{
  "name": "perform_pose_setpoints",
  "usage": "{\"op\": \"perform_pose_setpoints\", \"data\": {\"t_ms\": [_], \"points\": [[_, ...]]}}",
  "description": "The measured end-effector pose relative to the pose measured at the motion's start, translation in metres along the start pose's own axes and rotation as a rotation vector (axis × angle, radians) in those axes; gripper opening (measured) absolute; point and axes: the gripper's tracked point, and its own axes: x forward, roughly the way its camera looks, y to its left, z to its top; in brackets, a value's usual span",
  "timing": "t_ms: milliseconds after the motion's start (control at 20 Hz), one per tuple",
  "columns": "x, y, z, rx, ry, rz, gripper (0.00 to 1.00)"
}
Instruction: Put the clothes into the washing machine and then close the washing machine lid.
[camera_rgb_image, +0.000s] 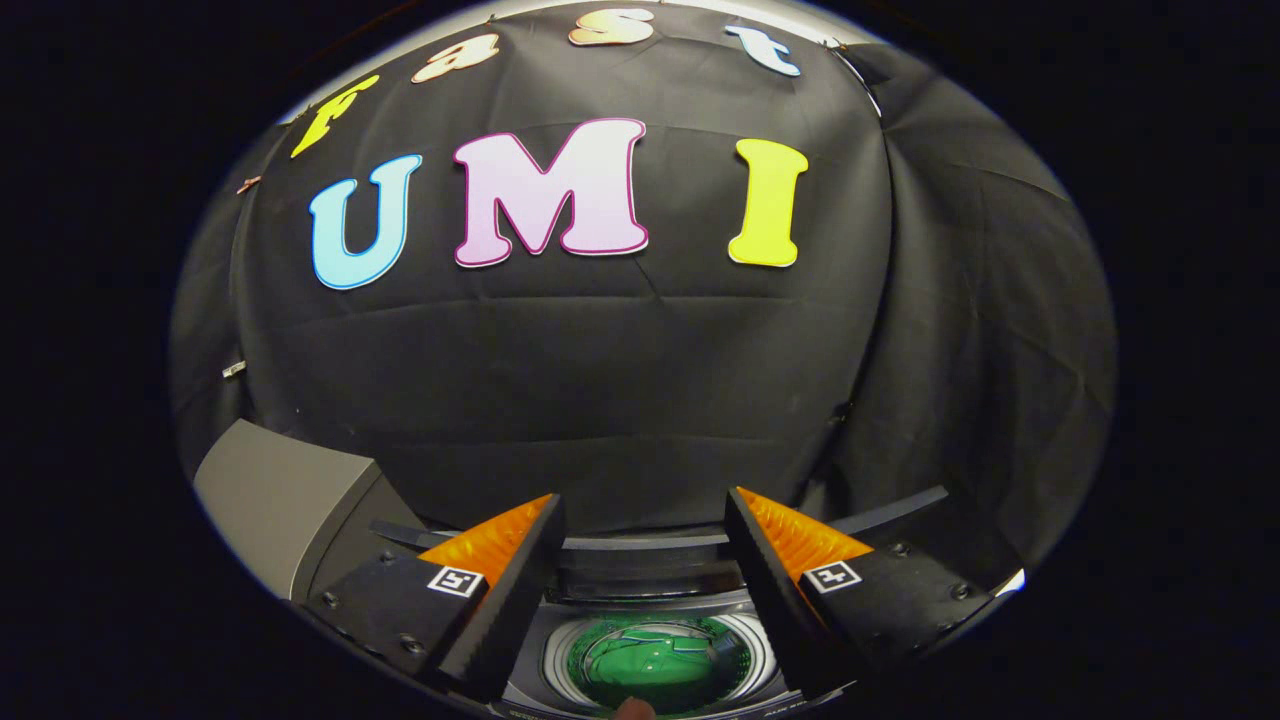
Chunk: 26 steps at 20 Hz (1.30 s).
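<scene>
Left of my fingers I see a grey slanted panel (285, 500), likely the raised washing machine lid, but I can't tell for sure. Behind everything hangs the black cloth wall (600, 380), creased, nothing between it and me. My gripper (645, 520) has its fingers spread wide apart, nothing held between them. Below and between the fingers sits the washing machine (650, 560), top open, dark rear edge just beyond the tips. Its round drum (560, 655) has a pale metal rim. Green clothes (660, 665) lie bunched inside the drum, glossy-looking, with a light stripe across. A fingertip (633, 709) pokes in just under the drum.
</scene>
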Motion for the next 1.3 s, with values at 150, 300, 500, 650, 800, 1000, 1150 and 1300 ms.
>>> {"op": "perform_pose_setpoints", "data": {"t_ms": [150, 300, 500, 650, 800, 1000, 1150, 1300], "points": [[-0.004, 0.001, -0.001, 0.004, -0.014, 0.0, 1.0], [-0.006, 0.0, -0.003, 0.008, -0.01, 0.001, 1.0], [-0.01, 0.0, -0.005, 0.012, -0.015, 0.002, 1.0], [-0.015, 0.002, -0.004, 0.024, -0.04, 0.016, 1.0], [-0.017, 0.001, -0.006, 0.027, -0.053, 0.025, 0.99], [-0.02, 0.002, -0.009, 0.016, -0.05, 0.019, 1.0], [-0.024, 0.001, -0.013, 0.021, -0.054, 0.02, 1.0], [-0.035, -0.005, -0.022, 0.022, -0.074, 0.023, 0.99]]}}
